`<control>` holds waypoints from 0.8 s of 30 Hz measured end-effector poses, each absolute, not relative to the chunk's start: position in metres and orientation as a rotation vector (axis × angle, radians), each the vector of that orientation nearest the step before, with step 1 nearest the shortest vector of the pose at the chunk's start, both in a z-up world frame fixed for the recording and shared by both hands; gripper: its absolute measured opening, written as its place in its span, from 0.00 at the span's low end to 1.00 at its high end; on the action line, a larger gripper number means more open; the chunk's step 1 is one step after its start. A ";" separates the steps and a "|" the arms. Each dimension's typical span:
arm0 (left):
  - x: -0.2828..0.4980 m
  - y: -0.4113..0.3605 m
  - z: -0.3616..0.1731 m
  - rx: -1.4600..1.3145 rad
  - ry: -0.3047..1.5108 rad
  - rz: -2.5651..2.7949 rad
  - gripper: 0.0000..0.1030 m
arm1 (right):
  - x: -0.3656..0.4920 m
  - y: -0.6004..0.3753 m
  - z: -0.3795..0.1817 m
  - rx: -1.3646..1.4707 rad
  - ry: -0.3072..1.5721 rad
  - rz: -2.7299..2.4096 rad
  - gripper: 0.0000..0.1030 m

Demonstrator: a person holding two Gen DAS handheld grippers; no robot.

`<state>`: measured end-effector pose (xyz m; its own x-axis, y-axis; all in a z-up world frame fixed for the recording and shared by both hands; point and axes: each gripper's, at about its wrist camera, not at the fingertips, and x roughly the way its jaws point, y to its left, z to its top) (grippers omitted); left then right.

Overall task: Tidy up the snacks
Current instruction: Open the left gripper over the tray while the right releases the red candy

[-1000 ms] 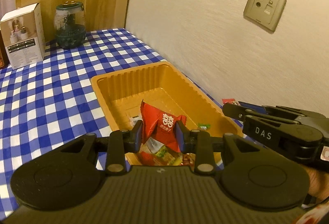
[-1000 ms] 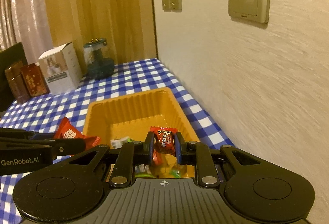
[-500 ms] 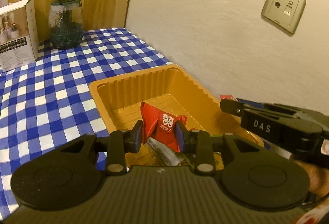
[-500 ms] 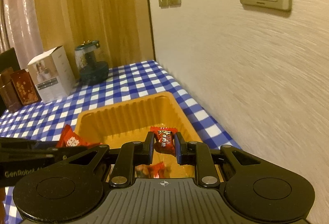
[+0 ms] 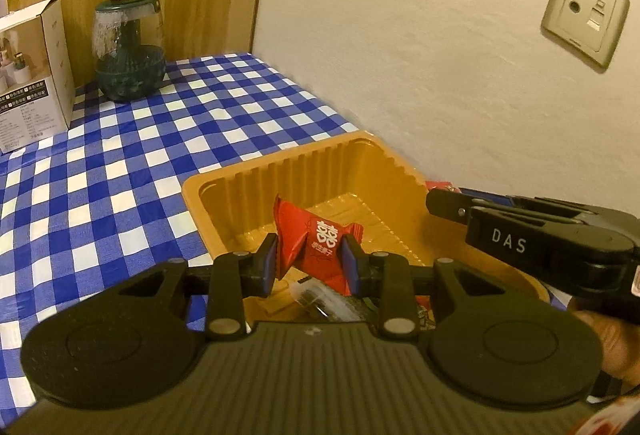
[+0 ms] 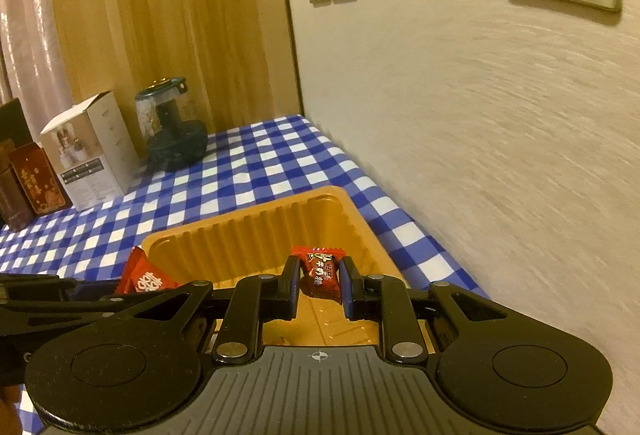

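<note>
A ribbed orange tray (image 5: 288,171) (image 6: 256,231) lies on the blue checked cloth against the wall. My left gripper (image 5: 309,262) is shut on a red snack packet (image 5: 312,235) with white characters, held over the tray's near half. My right gripper (image 6: 320,285) is shut on a small dark red candy (image 6: 320,271), also above the tray. In the left wrist view the right gripper (image 5: 436,201) reaches in from the right; in the right wrist view the left gripper's red packet (image 6: 144,277) shows at the left. Several wrapped snacks (image 5: 328,299) lie in the tray's near end.
A dark green glass jar (image 5: 128,51) (image 6: 172,127) and a white carton (image 5: 32,75) (image 6: 88,151) stand at the back by the wood panel. Brown and red boxes (image 6: 32,179) stand further left. A white wall (image 5: 440,75) with sockets runs close along the tray's right side.
Both grippers have moved forward and a little lower over the tray, each keeping its snack; the tray's far wall and the jar look nearer, and the pile of snacks has slipped under the left gripper.
</note>
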<state>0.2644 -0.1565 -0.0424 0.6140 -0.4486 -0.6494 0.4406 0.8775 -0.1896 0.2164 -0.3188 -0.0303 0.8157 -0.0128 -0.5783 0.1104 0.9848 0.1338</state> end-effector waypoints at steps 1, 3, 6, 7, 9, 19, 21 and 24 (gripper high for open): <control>0.266 -0.156 -0.043 -0.011 0.753 -0.510 0.29 | 0.217 -0.318 -0.031 0.164 0.615 -0.064 0.20; 0.268 -0.155 -0.045 -0.009 0.755 -0.504 0.29 | 0.218 -0.316 -0.032 0.162 0.617 -0.066 0.20; 0.271 -0.155 -0.047 -0.012 0.757 -0.498 0.29 | 0.220 -0.316 -0.035 0.166 0.626 -0.064 0.20; 0.273 -0.155 -0.048 -0.013 0.757 -0.498 0.29 | 0.221 -0.317 -0.035 0.168 0.629 -0.064 0.20; 0.274 -0.155 -0.048 -0.013 0.757 -0.497 0.29 | 0.222 -0.318 -0.036 0.174 0.632 -0.065 0.20; 0.277 -0.156 -0.050 -0.016 0.755 -0.494 0.29 | 0.224 -0.314 -0.038 0.172 0.634 -0.058 0.20; 0.279 -0.157 -0.051 -0.018 0.755 -0.497 0.30 | 0.224 -0.315 -0.038 0.175 0.635 -0.058 0.20; 0.280 -0.156 -0.052 -0.008 0.753 -0.511 0.45 | 0.224 -0.315 -0.039 0.175 0.634 -0.060 0.20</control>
<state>0.2800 -0.1565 -0.0523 0.6139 -0.4461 -0.6512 0.4404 0.8782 -0.1865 0.2243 -0.3150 -0.0387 0.8043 -0.0023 -0.5942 0.1096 0.9834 0.1445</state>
